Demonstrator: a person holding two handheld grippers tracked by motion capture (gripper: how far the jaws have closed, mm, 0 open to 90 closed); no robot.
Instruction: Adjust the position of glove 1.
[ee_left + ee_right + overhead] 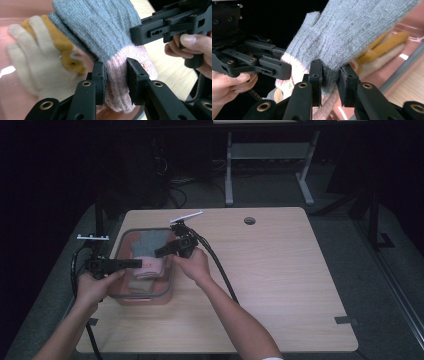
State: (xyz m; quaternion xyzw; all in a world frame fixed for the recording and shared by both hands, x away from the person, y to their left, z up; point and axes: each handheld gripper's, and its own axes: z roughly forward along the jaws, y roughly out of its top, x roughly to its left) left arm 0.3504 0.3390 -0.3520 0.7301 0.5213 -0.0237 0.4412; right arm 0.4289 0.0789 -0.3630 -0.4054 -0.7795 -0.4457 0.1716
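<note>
grey-and-pink knit glove (110, 40) held up over the pink bin (165, 296) at the table's (280, 270) left side — my left gripper (115, 80) is clamped on its pink cuff, my right gripper (330, 81) pinches the grey part just above. cream-and-mustard glove (37, 62) lies in the bin beneath.

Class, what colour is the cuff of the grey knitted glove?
Pale pink; the cuff of the grey glove shows best in the left gripper view.

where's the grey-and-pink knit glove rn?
High view: grey-and-pink knit glove over the pink bin at table's left, pinched between left gripper and right gripper.
</note>
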